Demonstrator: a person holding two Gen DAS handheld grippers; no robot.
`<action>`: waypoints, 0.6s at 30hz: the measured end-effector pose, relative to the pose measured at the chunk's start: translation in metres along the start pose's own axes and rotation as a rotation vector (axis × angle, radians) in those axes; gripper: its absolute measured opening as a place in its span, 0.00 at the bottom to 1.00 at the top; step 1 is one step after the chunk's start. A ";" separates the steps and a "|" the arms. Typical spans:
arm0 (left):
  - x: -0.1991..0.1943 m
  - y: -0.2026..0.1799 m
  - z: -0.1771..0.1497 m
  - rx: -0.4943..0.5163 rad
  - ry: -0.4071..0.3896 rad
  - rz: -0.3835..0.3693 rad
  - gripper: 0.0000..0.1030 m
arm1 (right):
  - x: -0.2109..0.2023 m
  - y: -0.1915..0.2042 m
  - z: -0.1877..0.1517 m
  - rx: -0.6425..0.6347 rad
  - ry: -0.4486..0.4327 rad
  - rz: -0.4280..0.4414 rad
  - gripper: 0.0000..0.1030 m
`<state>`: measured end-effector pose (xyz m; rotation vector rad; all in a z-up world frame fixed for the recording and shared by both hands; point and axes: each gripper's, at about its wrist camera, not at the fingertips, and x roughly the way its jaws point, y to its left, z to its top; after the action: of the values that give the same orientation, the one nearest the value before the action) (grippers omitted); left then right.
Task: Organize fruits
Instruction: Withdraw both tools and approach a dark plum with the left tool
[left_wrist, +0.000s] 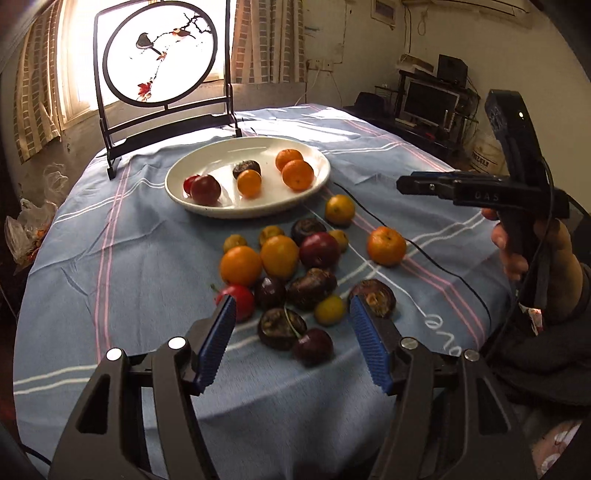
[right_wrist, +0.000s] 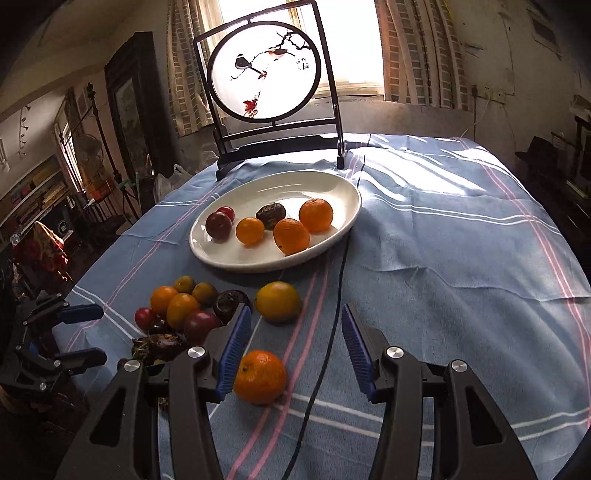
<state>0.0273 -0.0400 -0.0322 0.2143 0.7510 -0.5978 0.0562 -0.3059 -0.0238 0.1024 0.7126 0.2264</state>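
Left gripper (left_wrist: 291, 332): jaws spread wide, empty, poised over the near edge of the fruit pile (left_wrist: 291, 273) on the cloth (left_wrist: 147, 258). Right gripper (right_wrist: 295, 347): jaws also apart, empty; lone orange (right_wrist: 260, 376) touching or just beside the left pad, not centred in the gap.

Plate (left_wrist: 177, 192) beyond the pile, already with six pieces: oranges, plums, one dark wrinkled fruit. Pile still loose on cloth: oranges, small yellow ones, red plums, cherry (left_wrist: 313, 347) with stem, dark shrivelled fruit (left_wrist: 282, 328).

Handling, judged:
- Oranges: firm, round, likely to roll; best gripped across the widest part, pads square on opposite sides.
- Plums, cherry: smooth skin, probably slippery, bruise easily; light squeeze only.
- Dark fruit: looks soft or hollowed; gentle pinch at the rim sides.
- Pieces touching in the pile; outer ones first to avoid nudging neighbours.

Black cable (right_wrist: 332, 295) across the cloth near the lone orange; possible snag.
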 end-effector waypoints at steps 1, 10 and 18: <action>0.001 -0.007 -0.007 0.014 0.009 0.016 0.60 | -0.002 -0.001 -0.004 0.007 0.003 0.001 0.50; 0.023 -0.010 -0.025 -0.050 0.038 0.062 0.39 | -0.011 0.005 -0.029 0.017 0.022 0.016 0.50; 0.024 -0.011 -0.030 -0.080 0.036 0.042 0.28 | -0.010 0.006 -0.039 0.013 0.040 0.021 0.50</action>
<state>0.0173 -0.0475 -0.0704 0.1668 0.8017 -0.5244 0.0220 -0.3015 -0.0461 0.1176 0.7534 0.2448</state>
